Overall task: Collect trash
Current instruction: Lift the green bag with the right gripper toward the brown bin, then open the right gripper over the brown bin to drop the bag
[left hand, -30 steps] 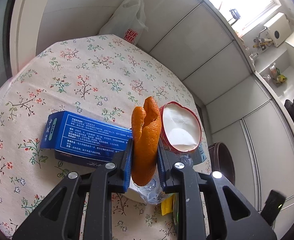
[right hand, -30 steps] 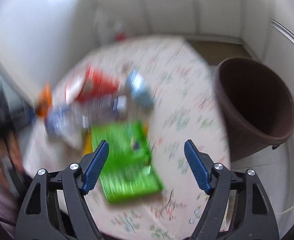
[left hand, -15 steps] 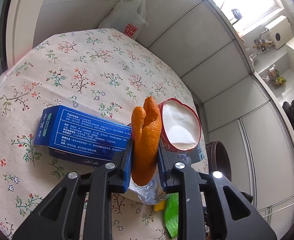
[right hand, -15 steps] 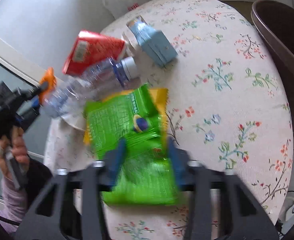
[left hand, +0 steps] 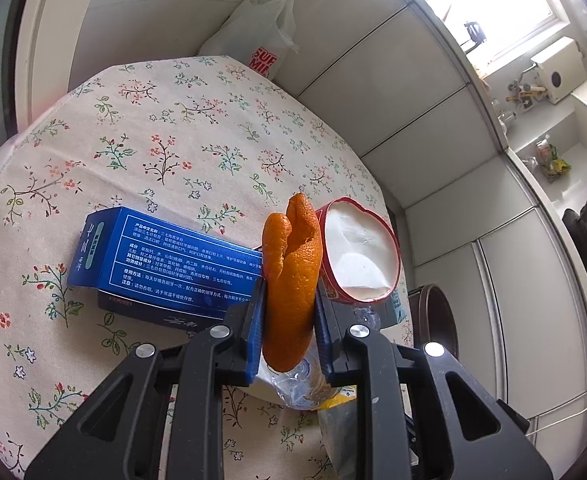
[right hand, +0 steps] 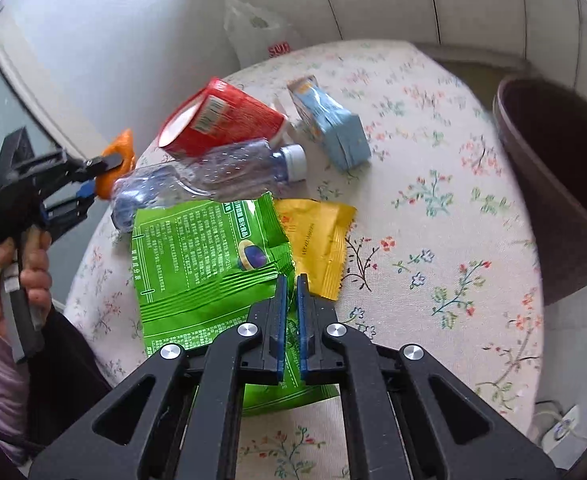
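Trash lies on one round floral tablecloth (right hand: 433, 208). Lowest in the right wrist frame, the right gripper (right hand: 289, 292) has just closed, its blue pads pinching one green snack bag (right hand: 197, 256). Beside it at centre sits one yellow wrapper (right hand: 317, 236). Above them: one clear plastic bottle (right hand: 209, 172), one red cup (right hand: 229, 120), one pale blue carton (right hand: 329, 124). At left, the left gripper (left hand: 289, 300) squeezes one orange peel (left hand: 291, 272) (one dark blue box (left hand: 161, 264) lies beyond it). One brown bin (right hand: 565, 168) stands at right.
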`<state>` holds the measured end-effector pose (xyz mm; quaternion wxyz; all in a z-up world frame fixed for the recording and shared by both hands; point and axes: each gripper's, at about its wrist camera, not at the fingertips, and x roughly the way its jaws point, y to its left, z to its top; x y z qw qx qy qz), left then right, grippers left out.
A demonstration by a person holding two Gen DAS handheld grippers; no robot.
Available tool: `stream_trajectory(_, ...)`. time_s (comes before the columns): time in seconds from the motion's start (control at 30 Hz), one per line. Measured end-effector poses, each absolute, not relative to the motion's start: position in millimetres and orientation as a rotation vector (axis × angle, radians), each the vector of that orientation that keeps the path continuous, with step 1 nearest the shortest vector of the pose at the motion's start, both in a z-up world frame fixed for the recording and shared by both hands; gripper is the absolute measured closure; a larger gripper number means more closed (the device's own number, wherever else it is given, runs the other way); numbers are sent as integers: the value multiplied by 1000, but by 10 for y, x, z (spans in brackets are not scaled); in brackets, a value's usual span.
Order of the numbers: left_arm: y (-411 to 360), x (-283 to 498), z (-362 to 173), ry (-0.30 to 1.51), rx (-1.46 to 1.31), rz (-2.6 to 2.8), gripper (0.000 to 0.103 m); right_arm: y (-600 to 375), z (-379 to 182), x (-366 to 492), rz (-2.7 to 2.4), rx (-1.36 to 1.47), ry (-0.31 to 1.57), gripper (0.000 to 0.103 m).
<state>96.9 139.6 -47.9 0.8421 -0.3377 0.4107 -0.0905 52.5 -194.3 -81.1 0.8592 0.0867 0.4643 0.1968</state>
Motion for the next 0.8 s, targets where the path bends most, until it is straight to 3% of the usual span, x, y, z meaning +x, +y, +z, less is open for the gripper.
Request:
stream_trajectory(0.37,1461,906,-430,840,-737,-191,80,-1954,-365,448,358,92,845,99)
stream_trajectory(0.8,1459,854,-337,775,-724,-191,80,-2811,282,774,142,109,675,99)
